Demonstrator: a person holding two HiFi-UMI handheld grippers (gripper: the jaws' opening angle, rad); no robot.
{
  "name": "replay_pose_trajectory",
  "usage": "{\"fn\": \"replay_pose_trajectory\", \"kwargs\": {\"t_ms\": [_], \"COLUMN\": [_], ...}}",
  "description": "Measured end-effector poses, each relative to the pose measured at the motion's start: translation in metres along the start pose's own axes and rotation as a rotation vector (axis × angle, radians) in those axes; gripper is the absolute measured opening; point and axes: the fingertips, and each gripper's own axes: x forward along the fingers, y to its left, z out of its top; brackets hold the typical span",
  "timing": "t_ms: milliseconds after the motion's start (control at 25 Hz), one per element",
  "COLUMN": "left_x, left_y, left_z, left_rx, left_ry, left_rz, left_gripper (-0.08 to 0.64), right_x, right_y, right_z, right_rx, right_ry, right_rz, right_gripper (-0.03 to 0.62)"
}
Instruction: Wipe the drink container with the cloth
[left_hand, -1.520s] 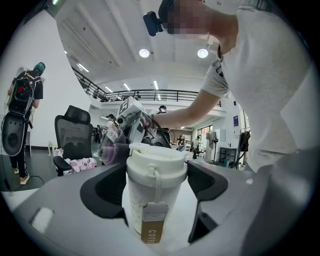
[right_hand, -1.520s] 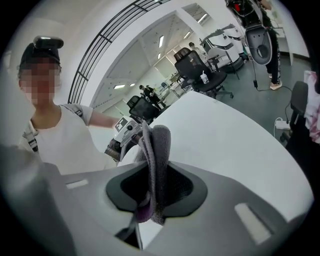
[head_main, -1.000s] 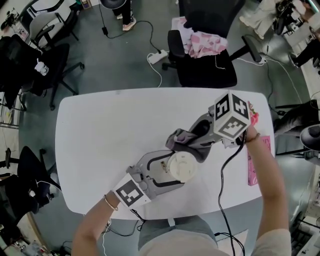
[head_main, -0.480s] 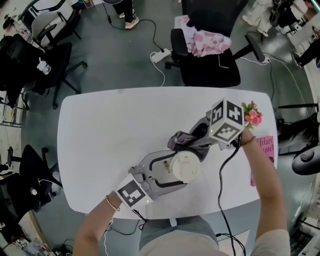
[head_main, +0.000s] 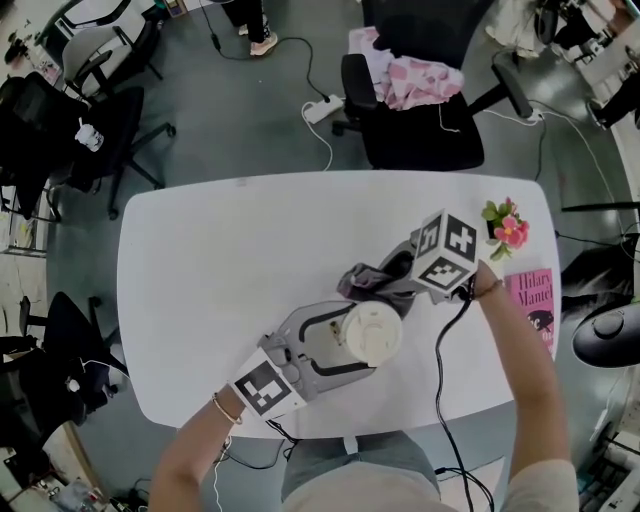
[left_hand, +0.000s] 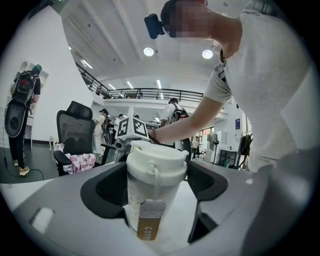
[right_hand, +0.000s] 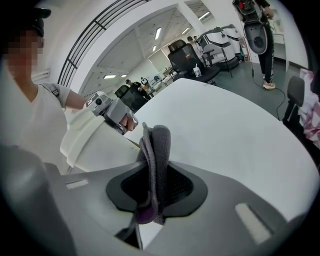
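Since a second ago my right hand-held gripper (head_main: 378, 284) has drawn a little nearer to me, its marker cube lower over the table (head_main: 200, 270), while the drink container (head_main: 372, 333) has barely shifted. At the table's right edge a pink book (head_main: 535, 300) and a sprig of flowers (head_main: 505, 225) now show more fully.

From above, the container's white lid hides its wall, so I cannot tell whether the cloth (head_main: 358, 280) touches it; the cube covers most of my right gripper's body. In the right gripper view the container is cut off at the left edge, just beside the cloth (right_hand: 155, 150).

My left hand-held gripper (head_main: 335, 345) is closed on the container (left_hand: 155, 175), which stands upright between the two dark jaws, a tag hanging down its front; whether its base rests on the table I cannot make out. My right gripper (right_hand: 155, 192) pinches the grey cloth, folded upright between its jaws, on the container's far side.
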Motion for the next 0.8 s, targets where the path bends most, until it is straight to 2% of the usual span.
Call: {"fn": "replay_pose_trajectory", "kwargs": {"t_ms": [800], "left_x": [0.0], "left_y": [0.001], "left_z": [0.002], "left_rx": [0.011], "left_ry": [-0.005], "left_rz": [0.0], "left_gripper": [0.374], "right_x": [0.033], "right_y": [-0.029], "right_z": [-0.02], "right_rx": [-0.05], "right_ry": [0.027], "right_rz": [-0.193], "right_gripper": [0.072]}}
